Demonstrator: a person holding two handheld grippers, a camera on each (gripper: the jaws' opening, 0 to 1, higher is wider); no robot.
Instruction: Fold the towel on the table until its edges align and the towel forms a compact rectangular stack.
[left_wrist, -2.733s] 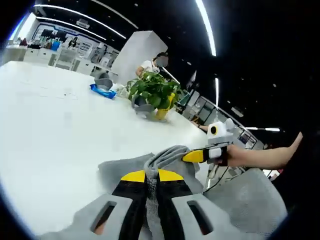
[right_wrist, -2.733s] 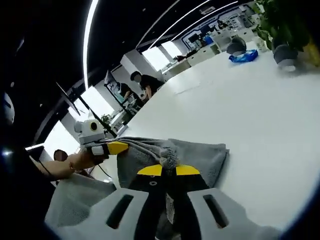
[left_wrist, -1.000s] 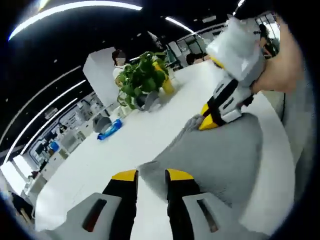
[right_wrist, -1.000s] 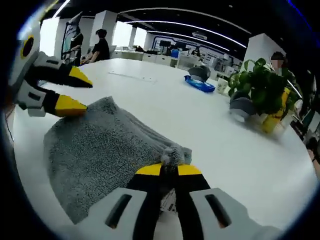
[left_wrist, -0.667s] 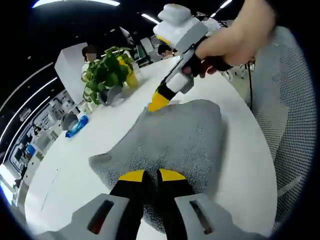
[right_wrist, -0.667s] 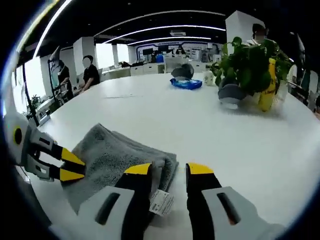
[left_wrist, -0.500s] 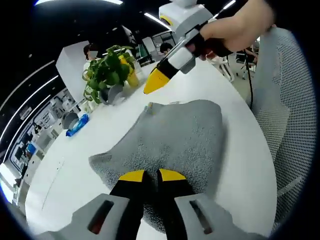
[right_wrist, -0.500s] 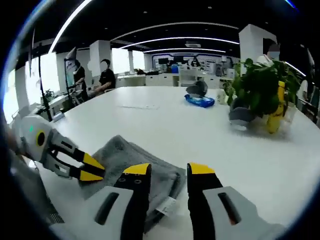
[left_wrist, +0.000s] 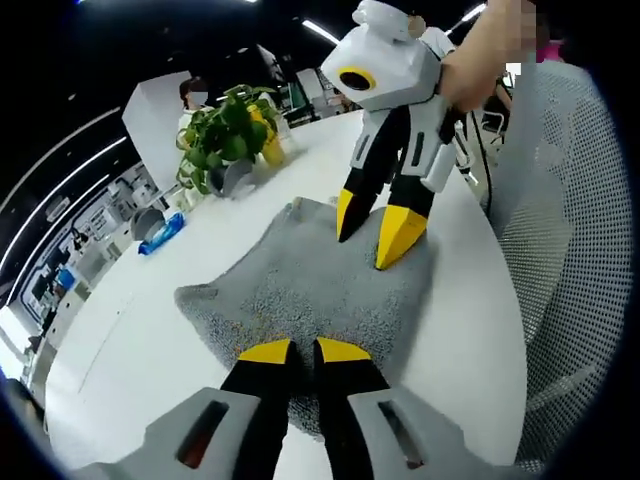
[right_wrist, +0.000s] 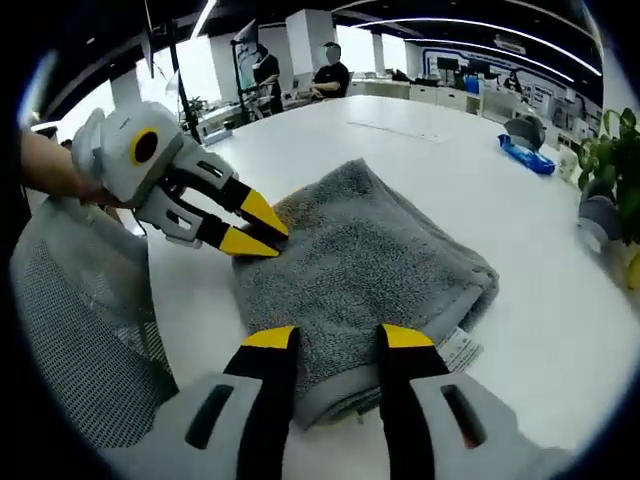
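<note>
Grey towel (left_wrist: 315, 285) lies folded in a thick pad near the edge of the white table (left_wrist: 150, 330), a mesh chair (left_wrist: 560, 200) just off that edge. Left gripper (left_wrist: 292, 352) is clenched on the towel's near edge, seen from the right gripper view as (right_wrist: 262, 232) w/ tips pinching the towel's side. Right gripper (right_wrist: 337, 338) is spread wide, released, jaws hanging over the towel's label end; a potted plant (left_wrist: 228, 135) and a blue packet (left_wrist: 160, 233) sit well apart further back.

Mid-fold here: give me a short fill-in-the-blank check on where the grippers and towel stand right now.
1. The folded grey terry towel lies on the white ____.
2. The left gripper is ____ on the towel's near edge.
3. The right gripper is ____, its yellow-tipped fingers apart over the towel.
4. The towel's white ____ shows at its corner.

Missing words: table; shut; open; label
</note>
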